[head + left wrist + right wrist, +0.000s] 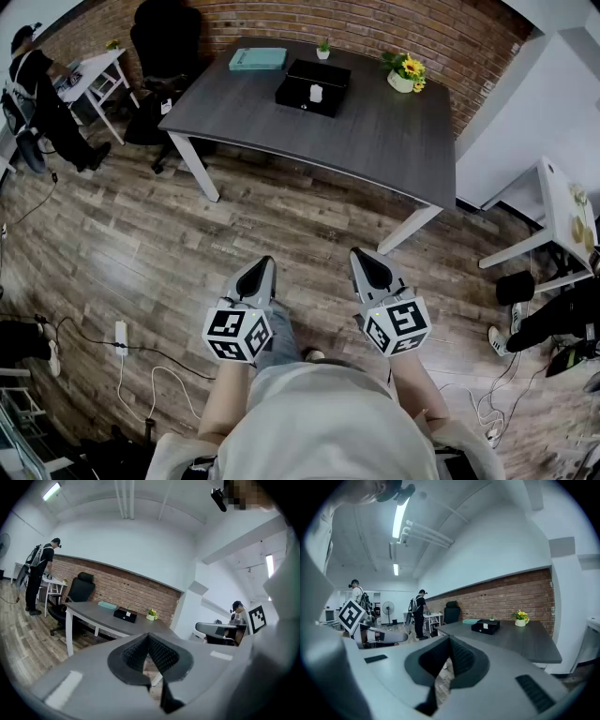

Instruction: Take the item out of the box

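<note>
A flat black box (312,86) with a small white label lies on the dark grey table (375,141) at the far side of the room; it also shows as the black box (125,615) in the left gripper view and the black box (486,626) in the right gripper view. Its lid is down, so nothing inside shows. My left gripper (265,265) and right gripper (360,255) hang close to my body over the wooden floor, well short of the table. Both are shut with nothing between the jaws.
On the table lie a teal case (258,59), a tiny potted plant (323,47) and a pot of yellow flowers (405,73). A black office chair (164,47) stands behind the table's left end. A person (42,94) stands by a white desk at far left. Cables (131,366) trail on the floor.
</note>
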